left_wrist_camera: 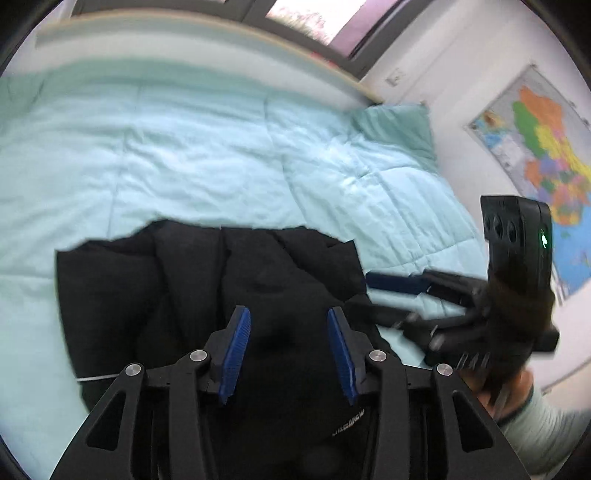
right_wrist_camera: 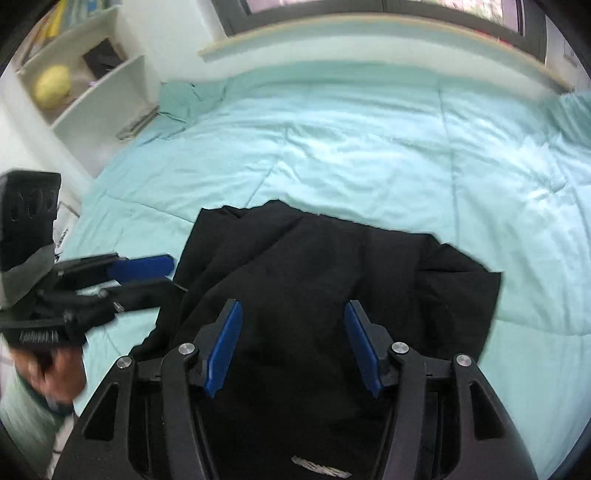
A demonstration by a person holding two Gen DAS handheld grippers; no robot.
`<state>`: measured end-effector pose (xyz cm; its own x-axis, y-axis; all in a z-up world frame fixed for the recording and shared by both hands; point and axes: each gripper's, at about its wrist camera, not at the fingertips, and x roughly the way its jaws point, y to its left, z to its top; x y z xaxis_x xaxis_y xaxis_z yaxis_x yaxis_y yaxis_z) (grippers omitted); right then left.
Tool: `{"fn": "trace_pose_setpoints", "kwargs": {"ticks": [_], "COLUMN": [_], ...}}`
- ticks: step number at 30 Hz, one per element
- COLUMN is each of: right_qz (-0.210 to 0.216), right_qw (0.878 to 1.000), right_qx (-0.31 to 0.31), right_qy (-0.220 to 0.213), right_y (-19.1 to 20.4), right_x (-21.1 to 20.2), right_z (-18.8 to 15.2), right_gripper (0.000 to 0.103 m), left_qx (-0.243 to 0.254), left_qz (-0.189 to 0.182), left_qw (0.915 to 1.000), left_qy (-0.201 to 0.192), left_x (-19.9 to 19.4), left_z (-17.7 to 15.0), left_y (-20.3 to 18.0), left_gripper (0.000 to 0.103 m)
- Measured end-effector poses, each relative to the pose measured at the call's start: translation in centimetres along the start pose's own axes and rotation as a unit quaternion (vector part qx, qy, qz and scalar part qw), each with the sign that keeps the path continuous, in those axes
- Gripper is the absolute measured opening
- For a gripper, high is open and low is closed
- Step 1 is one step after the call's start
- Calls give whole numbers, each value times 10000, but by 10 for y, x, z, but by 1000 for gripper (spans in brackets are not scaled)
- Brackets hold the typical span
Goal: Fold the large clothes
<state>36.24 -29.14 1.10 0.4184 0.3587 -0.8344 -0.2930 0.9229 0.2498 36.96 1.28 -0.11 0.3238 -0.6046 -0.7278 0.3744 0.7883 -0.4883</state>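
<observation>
A black garment point(left_wrist_camera: 207, 280) lies folded into a rough rectangle on the pale turquoise quilt point(left_wrist_camera: 184, 147), near the bed's front edge. My left gripper point(left_wrist_camera: 288, 314) hangs over its near part, blue pads apart and nothing between them. In the right wrist view the same garment point(right_wrist_camera: 332, 258) fills the lower middle, with my right gripper point(right_wrist_camera: 291, 306) open above it. Each gripper shows in the other's view, held by a hand beside the garment: the right gripper point(left_wrist_camera: 365, 295) at its right edge, the left gripper point(right_wrist_camera: 171, 275) at its left edge. White lettering shows on the cloth nearest me.
A green pillow point(left_wrist_camera: 399, 129) lies at the bed's far right corner under a coloured wall map point(left_wrist_camera: 546, 155). A white shelf unit point(right_wrist_camera: 92, 85) with a yellow object point(right_wrist_camera: 51, 86) stands left of the bed, beside crumpled green cloth point(right_wrist_camera: 184, 107). A window ledge point(right_wrist_camera: 369, 29) runs behind.
</observation>
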Motion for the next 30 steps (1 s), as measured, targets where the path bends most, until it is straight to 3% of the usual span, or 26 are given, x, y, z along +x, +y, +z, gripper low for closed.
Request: {"fn": "trace_pose_setpoints", "kwargs": {"ticks": [5,7,10,14,19,22,25,27,30], "right_qz": [80,-80,-167,-146,114,-25,-189,-231,-335], "right_qw": [9955,9900,9898,9907,9962,9959,9892,9877,9888], "right_qx": [360,374,261,373,297,173,311,364,339], "right_qy": [870,1357,1388,1297,806,884,1420,1503,1414], "right_y": [-16,-26,-30,-31,-29,-20,-25,-30,-25], "right_x": [67,100,119,107,53,58,101,118,109], "right_z": [-34,-64,-91,-85,-81,-80,-94,-99,-97], "right_gripper": [60,61,62,63,63,63,62,63,63], "left_qx": [-404,-891,-978,-621,-550,-682,-898,-952,-913], "left_qz": [511,361,287,355,-315,0,350,428,425], "left_qw": [9934,9865,9872,9929,9961,9935,9864,9857,9876], "left_qy": [946,1326,1229,955,610,907,1331,1321,1205], "left_x": [64,84,82,61,22,42,81,89,70], "left_z": [-36,-60,-76,-80,-92,-108,-120,-124,-125], "left_y": [39,62,63,42,16,22,37,38,27], "left_gripper": [45,45,43,43,43,43,42,41,42]}}
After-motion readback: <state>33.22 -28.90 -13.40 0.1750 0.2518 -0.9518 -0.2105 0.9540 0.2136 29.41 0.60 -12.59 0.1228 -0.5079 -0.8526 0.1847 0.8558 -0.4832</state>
